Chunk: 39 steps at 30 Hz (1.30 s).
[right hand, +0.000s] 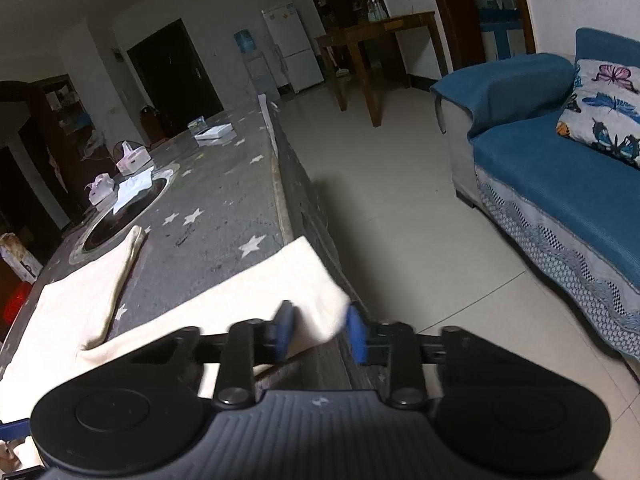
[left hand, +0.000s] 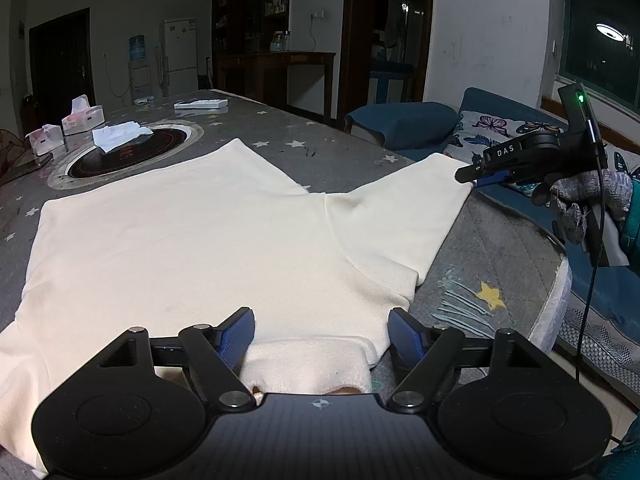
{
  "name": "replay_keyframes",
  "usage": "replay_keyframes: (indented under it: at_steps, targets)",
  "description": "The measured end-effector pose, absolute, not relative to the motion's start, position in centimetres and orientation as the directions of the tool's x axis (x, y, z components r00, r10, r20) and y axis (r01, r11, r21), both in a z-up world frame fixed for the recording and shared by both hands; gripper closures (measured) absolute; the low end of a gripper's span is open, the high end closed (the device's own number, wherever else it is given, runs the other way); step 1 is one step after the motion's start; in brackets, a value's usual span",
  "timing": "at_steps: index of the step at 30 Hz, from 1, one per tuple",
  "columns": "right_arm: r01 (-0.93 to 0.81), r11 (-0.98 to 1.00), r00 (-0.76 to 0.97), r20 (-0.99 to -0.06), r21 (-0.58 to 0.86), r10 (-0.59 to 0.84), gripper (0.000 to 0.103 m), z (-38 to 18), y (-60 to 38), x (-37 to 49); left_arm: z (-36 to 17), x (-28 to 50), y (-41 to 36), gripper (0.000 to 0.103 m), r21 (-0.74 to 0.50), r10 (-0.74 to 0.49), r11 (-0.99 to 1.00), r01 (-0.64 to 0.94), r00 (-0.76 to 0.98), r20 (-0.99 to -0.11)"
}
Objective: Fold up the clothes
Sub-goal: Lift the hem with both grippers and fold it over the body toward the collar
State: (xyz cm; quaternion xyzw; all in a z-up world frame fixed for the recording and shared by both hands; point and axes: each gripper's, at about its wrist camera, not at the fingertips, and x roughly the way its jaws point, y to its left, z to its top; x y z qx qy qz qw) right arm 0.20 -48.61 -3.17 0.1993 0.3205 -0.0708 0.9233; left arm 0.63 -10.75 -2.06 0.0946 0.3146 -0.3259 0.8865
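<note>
Cream shirt (left hand: 192,236) is spread flat on the table (left hand: 320,148), one sleeve (right hand: 304,280) reaching its edge. Left gripper (left hand: 322,334) is held wide open over the collar (left hand: 308,360), gripping nothing. Right gripper (right hand: 320,330) is parted around the sleeve end, not yet closed.

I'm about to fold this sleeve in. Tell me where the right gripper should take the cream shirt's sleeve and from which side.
Grip the sleeve's cuff end, coming from off the table edge. The cuff overhangs that edge, so one finger can pass under it. The right gripper is open and already straddles it.
</note>
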Motion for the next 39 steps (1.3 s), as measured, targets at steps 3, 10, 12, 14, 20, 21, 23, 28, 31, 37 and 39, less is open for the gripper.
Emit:
replay_keyframes:
  at_steps: [3,10,12,14,20,21,23,28,31,37,39]
  targets:
    - [0.264,0.918,0.795,-0.606,0.296,-0.033,0.096,-2.6,-48.2,0.2,-1.9,0.8,-10.8,0.026,-0.036,-0.511,0.775,0.631,0.592,-0.623]
    - [0.190,0.936,0.843,-0.539,0.297,0.000,0.098,0.5,-46.9,-0.4,-1.0,0.8,-11.0,0.026,-0.030,-0.524,0.771,0.636,0.606,-0.599]
    - [0.147,0.945,0.856,-0.516,0.293,0.027,0.098,1.9,-45.8,-0.3,-0.8,0.7,-11.1,0.026,-0.031,-0.531,0.767,0.641,0.606,-0.593]
    - [0.101,0.952,0.867,-0.494,0.290,0.058,0.098,3.3,-44.8,-0.2,-0.8,0.7,-11.0,0.026,-0.034,-0.530,0.770,0.638,0.608,-0.591]
    - [-0.060,0.964,0.877,-0.448,0.258,0.174,0.098,7.1,-40.2,0.5,-0.5,0.9,-9.5,0.026,-0.053,-0.516,0.796,0.603,0.630,-0.581]
    - [-0.089,0.963,0.875,-0.442,0.254,0.197,0.098,7.6,-39.2,0.7,-0.4,0.8,-9.0,0.026,-0.056,-0.513,0.802,0.595,0.636,-0.576]
    - [-0.145,0.959,0.869,-0.432,0.245,0.241,0.098,8.4,-37.3,0.9,-0.1,0.8,-8.2,0.026,-0.058,-0.507,0.811,0.582,0.651,-0.564]
    - [-0.281,0.929,0.834,-0.418,0.240,0.360,0.098,10.0,-31.9,1.9,0.2,0.7,-6.0,0.026,-0.073,-0.489,0.837,0.542,0.682,-0.545]
    - [-0.351,0.906,0.802,-0.424,0.237,0.421,0.098,10.1,-28.6,2.7,0.4,0.6,-4.7,0.026,-0.083,-0.476,0.852,0.517,0.699,-0.533]
    - [-0.459,0.856,0.723,-0.460,0.236,0.515,0.098,9.0,-22.6,4.0,0.4,0.3,-2.5,0.026,-0.098,-0.454,0.873,0.478,0.722,-0.522]
    - [-0.488,0.841,0.695,-0.478,0.235,0.537,0.098,8.3,-20.8,4.1,0.5,0.2,-2.0,0.026,-0.103,-0.446,0.879,0.465,0.729,-0.519]
